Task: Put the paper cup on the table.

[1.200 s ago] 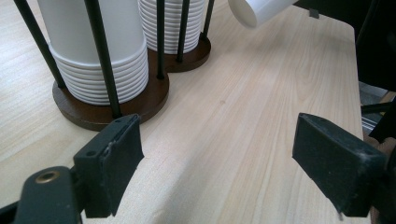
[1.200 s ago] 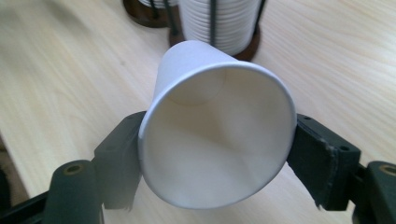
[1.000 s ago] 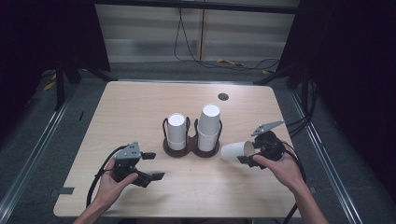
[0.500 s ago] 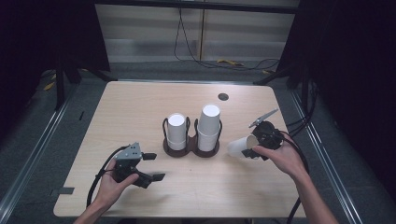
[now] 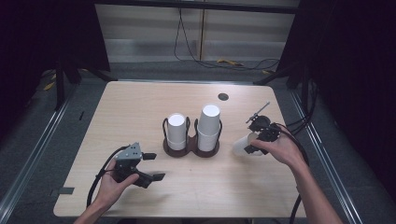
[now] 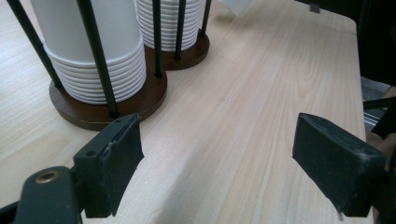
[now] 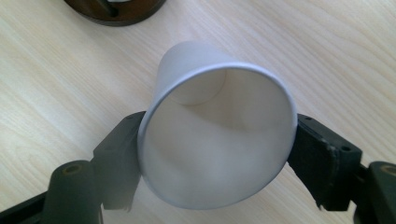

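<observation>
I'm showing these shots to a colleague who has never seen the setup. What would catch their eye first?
Most striking is the white paper cup gripped on its side in the right tongs, its open mouth facing that gripper's camera, at the table's right. Next comes the dark wooden holder at the table's centre, with two stacks of white cups standing between black rods. The left tongs rest open and hold nothing, near the front edge.
</observation>
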`<state>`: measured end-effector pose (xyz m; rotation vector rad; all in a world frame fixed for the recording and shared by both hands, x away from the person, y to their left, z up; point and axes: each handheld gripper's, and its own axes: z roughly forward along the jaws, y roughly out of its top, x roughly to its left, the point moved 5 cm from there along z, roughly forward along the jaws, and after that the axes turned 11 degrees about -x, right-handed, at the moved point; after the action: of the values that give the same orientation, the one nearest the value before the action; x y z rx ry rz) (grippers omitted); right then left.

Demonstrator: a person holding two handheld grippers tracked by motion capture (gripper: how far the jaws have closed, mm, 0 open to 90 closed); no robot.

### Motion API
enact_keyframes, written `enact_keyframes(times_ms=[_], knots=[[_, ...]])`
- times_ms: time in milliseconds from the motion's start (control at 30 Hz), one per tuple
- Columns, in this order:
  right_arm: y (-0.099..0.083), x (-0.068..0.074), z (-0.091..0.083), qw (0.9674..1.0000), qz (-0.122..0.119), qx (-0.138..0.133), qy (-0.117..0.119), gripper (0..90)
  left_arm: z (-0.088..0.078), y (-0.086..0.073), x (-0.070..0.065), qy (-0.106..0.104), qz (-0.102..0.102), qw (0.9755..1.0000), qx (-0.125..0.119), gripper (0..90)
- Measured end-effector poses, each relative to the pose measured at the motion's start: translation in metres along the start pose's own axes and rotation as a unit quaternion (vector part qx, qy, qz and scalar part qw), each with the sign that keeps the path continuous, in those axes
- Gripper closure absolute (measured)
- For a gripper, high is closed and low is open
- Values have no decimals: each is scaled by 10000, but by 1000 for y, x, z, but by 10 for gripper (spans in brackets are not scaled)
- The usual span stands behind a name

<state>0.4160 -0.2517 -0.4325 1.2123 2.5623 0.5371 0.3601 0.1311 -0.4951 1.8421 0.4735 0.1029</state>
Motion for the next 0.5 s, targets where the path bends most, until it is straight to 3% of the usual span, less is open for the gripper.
enact_keyframes(times_ms=[433, 500], knots=[[12, -10, 14, 9984, 16, 548, -124, 240, -1, -2, 4, -2, -85, 10000, -42, 158], [13, -10, 17, 9980, 23, 630, -72, 226, -2, -2, 5, -76, -244, 9996, -121, 158]])
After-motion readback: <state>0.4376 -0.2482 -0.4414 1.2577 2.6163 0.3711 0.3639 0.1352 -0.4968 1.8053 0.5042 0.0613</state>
